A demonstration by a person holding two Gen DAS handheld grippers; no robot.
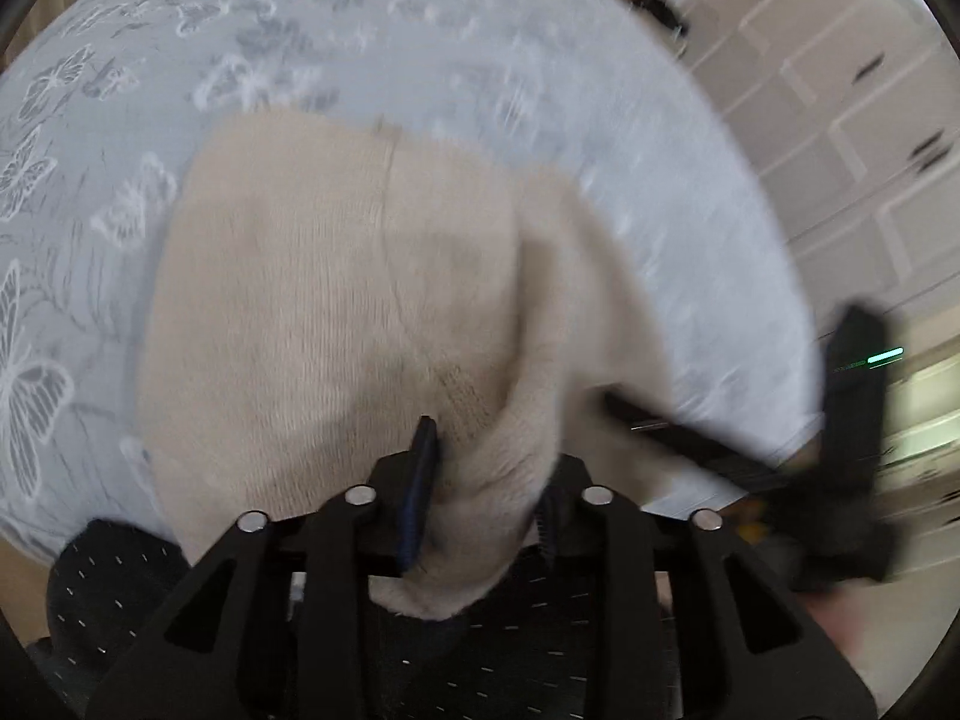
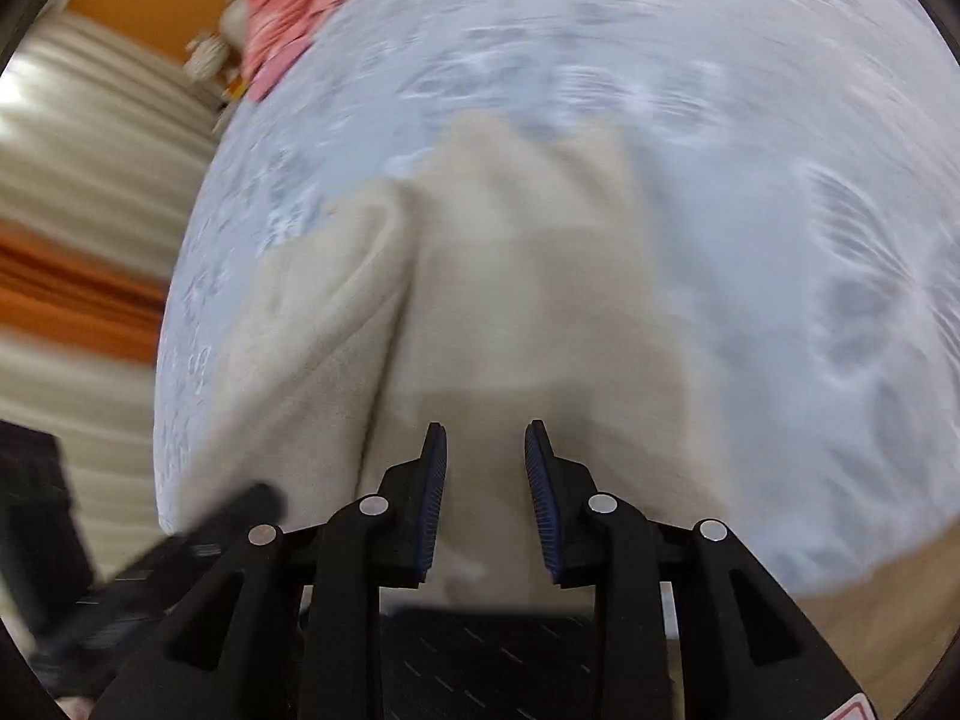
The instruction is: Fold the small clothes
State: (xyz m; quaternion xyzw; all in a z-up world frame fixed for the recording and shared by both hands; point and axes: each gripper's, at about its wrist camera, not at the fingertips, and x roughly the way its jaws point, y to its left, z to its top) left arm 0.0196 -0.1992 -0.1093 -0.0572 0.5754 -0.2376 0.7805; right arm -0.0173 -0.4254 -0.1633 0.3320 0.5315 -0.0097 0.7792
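- The small beige knitted garment (image 1: 312, 300) is lying spread on the pale blue-grey bedspread with white butterfly print (image 1: 120, 138), most of it flat, its near edge being gathered up into a thick ridge that runs toward the left gripper (image 1: 486, 468).
- In the left wrist view that ridge is passing straight between the blue ribbed pads (image 1: 423, 480), so the left jaws are clamping a bunched fold of the beige cloth; the rest of the garment is stretching away ahead and to the left of them.
- The right gripper (image 2: 486, 468) is hovering over the same garment (image 2: 528, 300), its jaws standing apart with only flat cloth showing in the gap, gripping nothing; whether the tips are touching the fabric cannot be told through the blur.
- The garment's long axis seems to be running away from both grippers, with a raised crease (image 2: 384, 312) lying just left of the right jaws.
- Judging from this, the left gripper is the one carrying the fold, and the coming move is turning on bringing its held edge forward over the flat part.
- Farther out, a pink cloth (image 2: 294, 6) is lying at the far edge of the bed, and white panelled cabinets (image 1: 852, 120) are standing beyond it.
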